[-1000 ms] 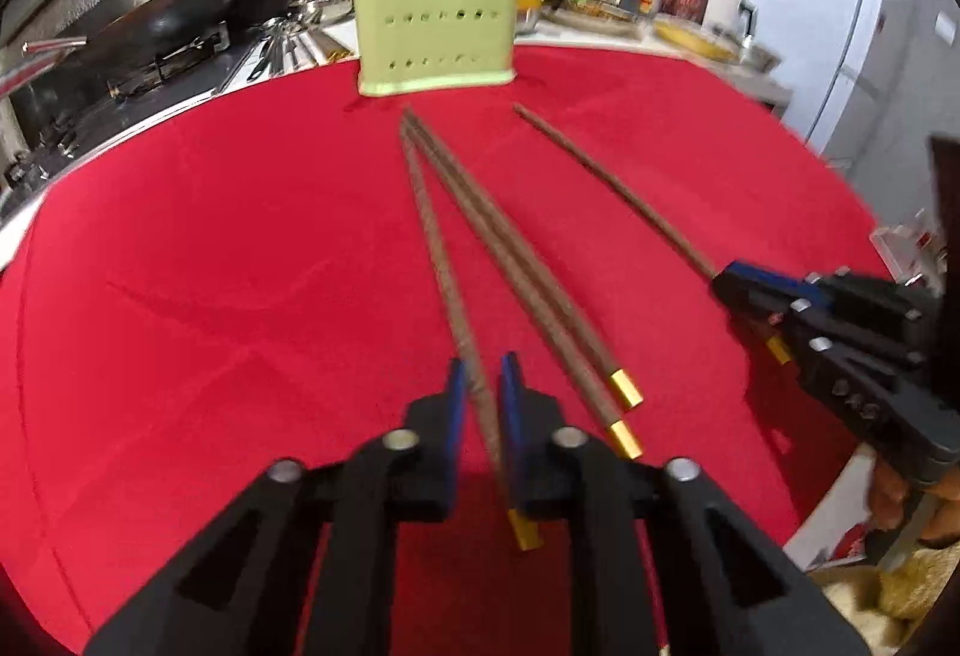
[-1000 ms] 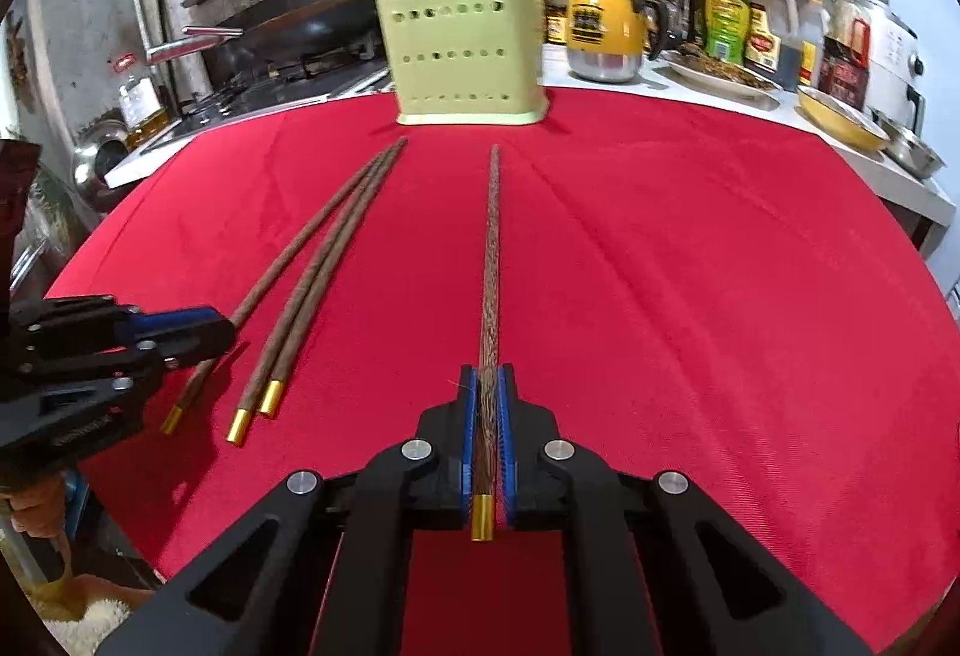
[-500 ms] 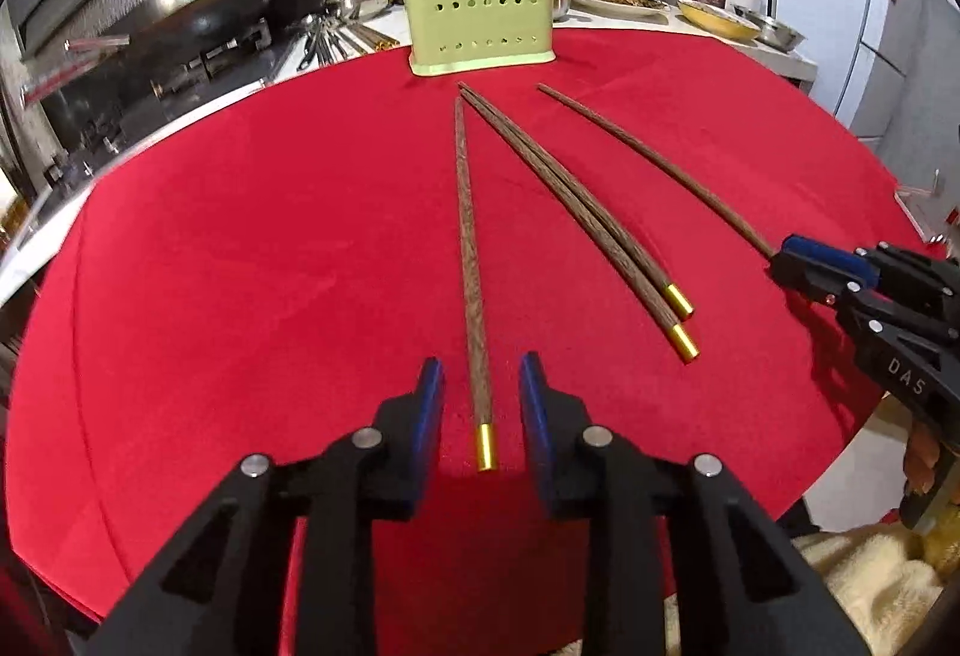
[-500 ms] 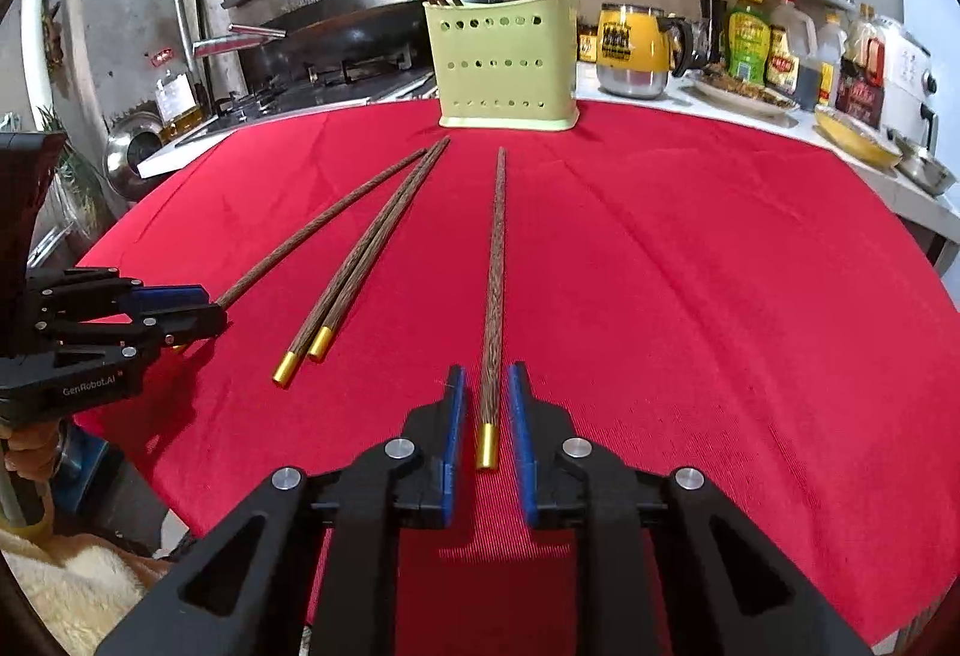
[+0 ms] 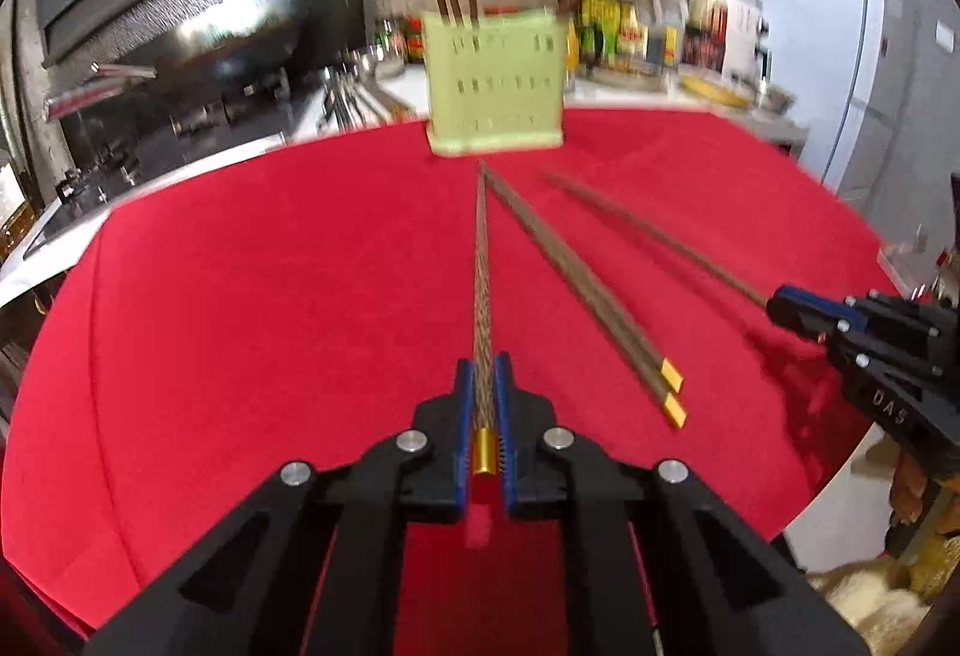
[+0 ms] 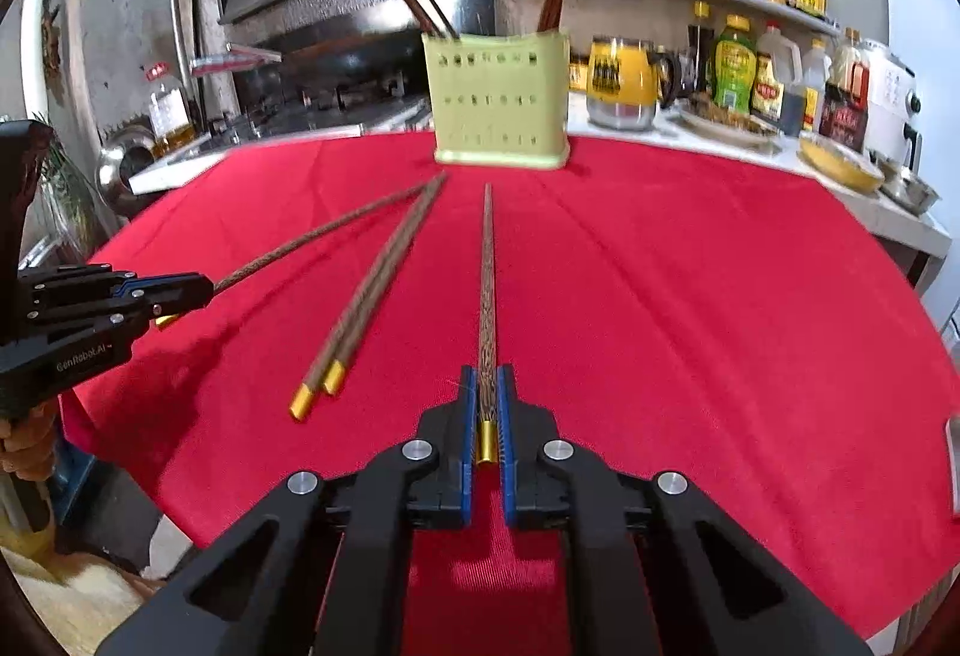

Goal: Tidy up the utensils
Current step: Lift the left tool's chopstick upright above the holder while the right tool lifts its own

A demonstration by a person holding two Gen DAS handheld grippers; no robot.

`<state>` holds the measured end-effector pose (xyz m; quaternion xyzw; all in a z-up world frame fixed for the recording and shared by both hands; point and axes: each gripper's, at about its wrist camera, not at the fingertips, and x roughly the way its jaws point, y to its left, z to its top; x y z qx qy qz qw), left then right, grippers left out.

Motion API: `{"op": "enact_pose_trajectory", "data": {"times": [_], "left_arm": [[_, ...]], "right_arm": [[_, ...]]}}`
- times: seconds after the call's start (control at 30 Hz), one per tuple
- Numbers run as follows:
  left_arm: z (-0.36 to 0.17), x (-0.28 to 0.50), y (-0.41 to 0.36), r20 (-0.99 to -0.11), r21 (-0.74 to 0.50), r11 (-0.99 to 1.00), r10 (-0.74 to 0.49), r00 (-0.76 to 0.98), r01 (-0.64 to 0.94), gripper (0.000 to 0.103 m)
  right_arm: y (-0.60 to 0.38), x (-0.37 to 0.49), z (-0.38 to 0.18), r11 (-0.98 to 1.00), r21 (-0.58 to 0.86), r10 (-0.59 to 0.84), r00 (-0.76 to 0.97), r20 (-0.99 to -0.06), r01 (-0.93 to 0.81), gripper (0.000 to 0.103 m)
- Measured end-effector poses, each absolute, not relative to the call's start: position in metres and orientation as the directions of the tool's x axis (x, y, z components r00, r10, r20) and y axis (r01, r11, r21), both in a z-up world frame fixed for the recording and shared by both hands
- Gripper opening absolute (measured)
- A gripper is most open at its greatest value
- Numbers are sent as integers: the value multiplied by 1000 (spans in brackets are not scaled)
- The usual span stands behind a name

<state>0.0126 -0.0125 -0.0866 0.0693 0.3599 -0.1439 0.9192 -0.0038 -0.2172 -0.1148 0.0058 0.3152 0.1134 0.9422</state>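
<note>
Both grippers reclosed, each pinching a chopstick (image 5: 483, 296) | holder (image 6: 501, 101): chopsticks upright

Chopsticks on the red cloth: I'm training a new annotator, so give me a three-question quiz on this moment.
1. True or false: the left gripper is shut on a chopstick.
2. How many chopsticks lie free on the red cloth, held by neither gripper?
A. one
B. two
C. four
3. Fill in: the right gripper clamps its chopstick near the ____-capped end, tip pointing at the green holder.

Key: 1 true; 2 B; 3 gold.
</note>
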Motion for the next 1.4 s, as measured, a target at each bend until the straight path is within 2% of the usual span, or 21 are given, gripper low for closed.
{"op": "enact_pose_trajectory", "data": {"times": [0.4,0.67,0.9,1.07,1.17,1.3,1.4], "left_arm": [[19,7,7,-427,-12,954,-275,861,298,7],[56,5,10,-325,-8,953,-290,900,304,7],[47,12,9,-348,-28,952,-296,890,305,7],[42,10,11,-329,-4,958,-272,904,286,7],[33,14,8,-364,20,959,-255,896,281,7],[2,31,4,-483,2,954,-261,836,299,7],[-12,33,3,-515,14,954,-250,820,300,7]], "right_arm": [[-222,-2,-21,966,86,257,872,-417,-243,6],[-224,-1,35,967,51,254,919,-300,-250,6],[-225,19,54,964,59,266,920,-289,-260,6],[-221,36,54,967,56,253,922,-294,-248,7],[-217,47,40,965,60,259,903,-342,-254,8],[-208,59,6,966,43,248,866,-434,-255,8],[-205,62,-16,968,30,231,837,-496,-250,7]]}}
